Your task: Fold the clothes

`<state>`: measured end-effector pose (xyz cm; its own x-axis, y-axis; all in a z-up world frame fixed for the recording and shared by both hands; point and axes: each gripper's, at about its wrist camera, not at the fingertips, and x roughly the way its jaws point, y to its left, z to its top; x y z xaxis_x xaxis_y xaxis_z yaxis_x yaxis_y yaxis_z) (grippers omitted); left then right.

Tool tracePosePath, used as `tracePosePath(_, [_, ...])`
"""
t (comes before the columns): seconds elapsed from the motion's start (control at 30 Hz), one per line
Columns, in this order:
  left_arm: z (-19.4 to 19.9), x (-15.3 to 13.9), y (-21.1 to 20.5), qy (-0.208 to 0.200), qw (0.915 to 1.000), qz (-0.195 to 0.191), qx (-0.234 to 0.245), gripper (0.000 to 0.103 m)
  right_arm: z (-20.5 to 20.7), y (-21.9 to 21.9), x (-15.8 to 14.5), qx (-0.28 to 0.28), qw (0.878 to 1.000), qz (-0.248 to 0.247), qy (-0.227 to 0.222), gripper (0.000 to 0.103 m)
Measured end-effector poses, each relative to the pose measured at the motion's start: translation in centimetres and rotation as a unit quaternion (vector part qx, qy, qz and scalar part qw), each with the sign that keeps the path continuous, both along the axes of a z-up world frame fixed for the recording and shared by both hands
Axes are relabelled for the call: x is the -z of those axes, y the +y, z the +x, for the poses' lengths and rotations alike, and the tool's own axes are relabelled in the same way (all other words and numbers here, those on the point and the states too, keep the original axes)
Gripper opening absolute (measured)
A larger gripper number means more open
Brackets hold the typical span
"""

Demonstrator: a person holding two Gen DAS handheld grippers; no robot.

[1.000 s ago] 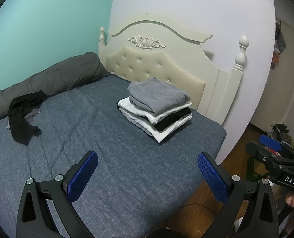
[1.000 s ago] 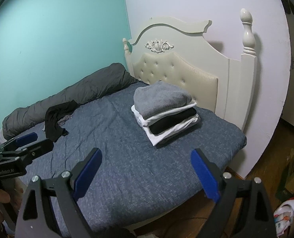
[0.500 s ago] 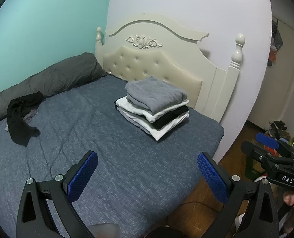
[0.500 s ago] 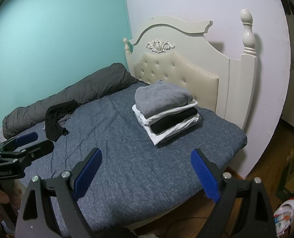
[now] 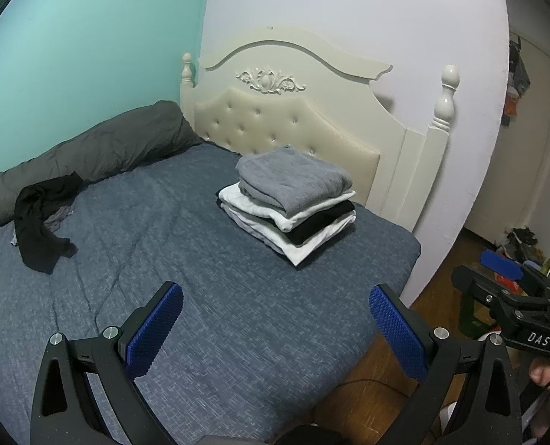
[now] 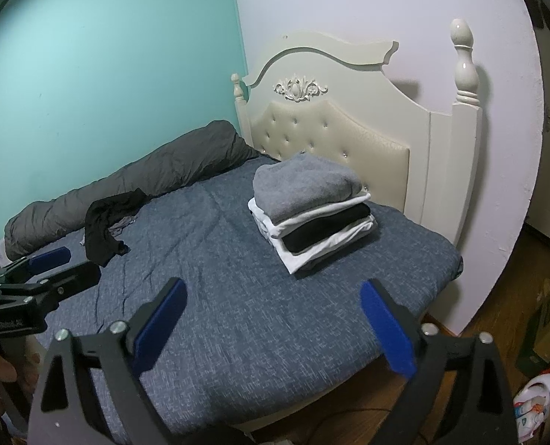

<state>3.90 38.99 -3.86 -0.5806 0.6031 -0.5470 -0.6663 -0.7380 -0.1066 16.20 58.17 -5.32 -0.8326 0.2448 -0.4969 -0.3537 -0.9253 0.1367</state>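
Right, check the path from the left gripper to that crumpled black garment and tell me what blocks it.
Nothing visible blocks it. The left gripper hangs open above the near edge of the bed, and only bare blue bedspread lies between it and the black garment. The folded stack sits off to the other side.

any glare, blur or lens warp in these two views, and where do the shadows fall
Left wrist view: strong fisheye bend with dark corners; dim, even light, no glare; the headboard post throws a soft shadow on the wall; the stack is sharp. Right wrist view: same warp; a small highlight on the post top; the stack shades the bed at its near edge; both open grippers look slightly soft.
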Motion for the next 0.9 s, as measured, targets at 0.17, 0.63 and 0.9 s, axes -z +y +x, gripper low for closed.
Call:
tracePosePath(0.17, [0.02, -0.01, -0.12, -0.001, 1.0, -0.001, 0.0, 0.103, 0.18, -0.1, -0.15, 0.001, 1.0, 0.002, 0.002, 0.097])
tracePosePath(0.63, [0.08, -0.21, -0.21, -0.003, 1.0, -0.003, 0.003, 0.103, 0.15, 0.01, -0.59, 0.006, 1.0, 0.005, 0.008, 0.101])
tracePosePath(0.9, [0.07, -0.24, -0.36, -0.005, 1.0, 0.0, 0.004, 0.103, 0.34, -0.4, -0.69, 0.006, 1.0, 0.008, 0.007, 0.101])
